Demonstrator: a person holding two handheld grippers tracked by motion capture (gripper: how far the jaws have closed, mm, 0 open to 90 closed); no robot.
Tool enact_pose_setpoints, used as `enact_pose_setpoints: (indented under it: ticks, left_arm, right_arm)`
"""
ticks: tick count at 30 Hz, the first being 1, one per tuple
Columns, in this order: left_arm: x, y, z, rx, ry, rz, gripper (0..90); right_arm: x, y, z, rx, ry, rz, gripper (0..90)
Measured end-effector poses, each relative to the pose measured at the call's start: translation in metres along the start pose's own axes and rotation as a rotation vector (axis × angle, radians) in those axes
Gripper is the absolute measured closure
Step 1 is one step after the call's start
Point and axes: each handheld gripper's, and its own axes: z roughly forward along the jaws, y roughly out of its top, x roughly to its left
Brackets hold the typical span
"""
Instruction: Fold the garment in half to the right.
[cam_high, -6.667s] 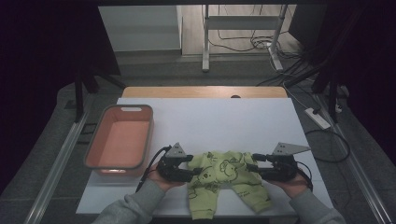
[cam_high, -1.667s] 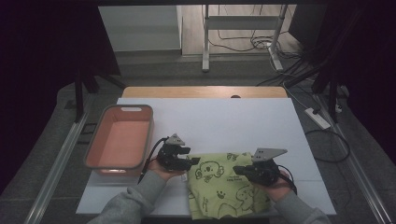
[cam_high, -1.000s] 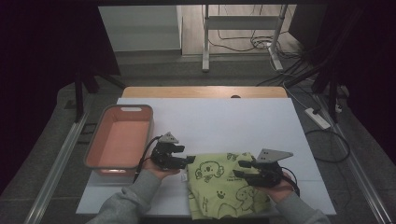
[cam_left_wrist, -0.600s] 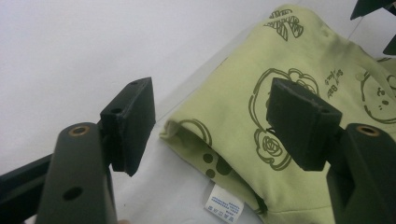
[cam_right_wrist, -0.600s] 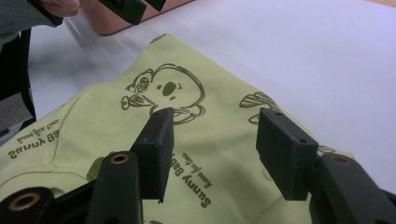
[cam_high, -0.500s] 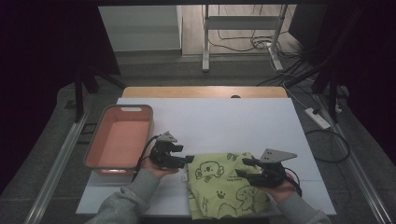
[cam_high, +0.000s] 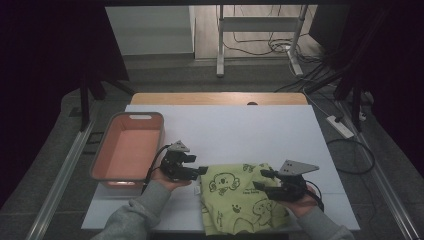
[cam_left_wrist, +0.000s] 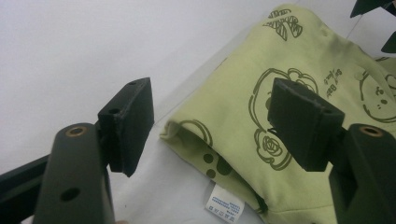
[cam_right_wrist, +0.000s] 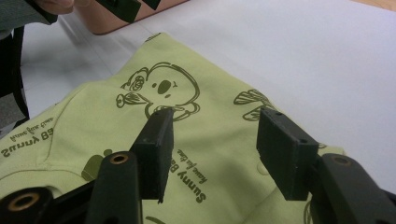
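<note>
A yellow-green child's garment (cam_high: 240, 197) with dark koala prints lies folded near the front edge of the white table (cam_high: 225, 130). My left gripper (cam_high: 200, 171) stands open at the garment's left edge, its pads apart from the cloth. In the left gripper view the folded edge (cam_left_wrist: 224, 140) and a white label (cam_left_wrist: 225, 205) lie under the open left gripper (cam_left_wrist: 210, 121). My right gripper (cam_high: 261, 180) hovers over the garment's right part; its jaws have just opened wider. In the right gripper view the printed cloth (cam_right_wrist: 159, 93) lies under the open right gripper (cam_right_wrist: 215, 135), and nothing is pinched.
A pink tray (cam_high: 139, 115) stands at the table's left, close behind my left hand, and its corner (cam_right_wrist: 121, 18) is in the right gripper view. Bare white table stretches behind and to the right of the garment. Cables and a stand lie on the floor beyond the table.
The garment, earlier spread out with both legs showing, now lies folded into a compact rectangle. Over the last second both hands have stayed at its sides, hardly moving.
</note>
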Motion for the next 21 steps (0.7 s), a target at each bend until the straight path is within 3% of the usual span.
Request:
enact_pose_setpoints:
  ticks: [14, 21]
  left_arm:
    - [-0.001, 0.004, -0.002, 0.041, -0.005, 0.002, 28.4]
    - [0.002, 0.011, 0.017, 0.097, 0.009, -0.005, 28.1]
  right_arm:
    - [0.002, 0.001, -0.001, -0.004, 0.003, -0.012, 46.6]
    - [0.003, 0.001, -0.001, -0.004, 0.005, -0.011, 46.5]
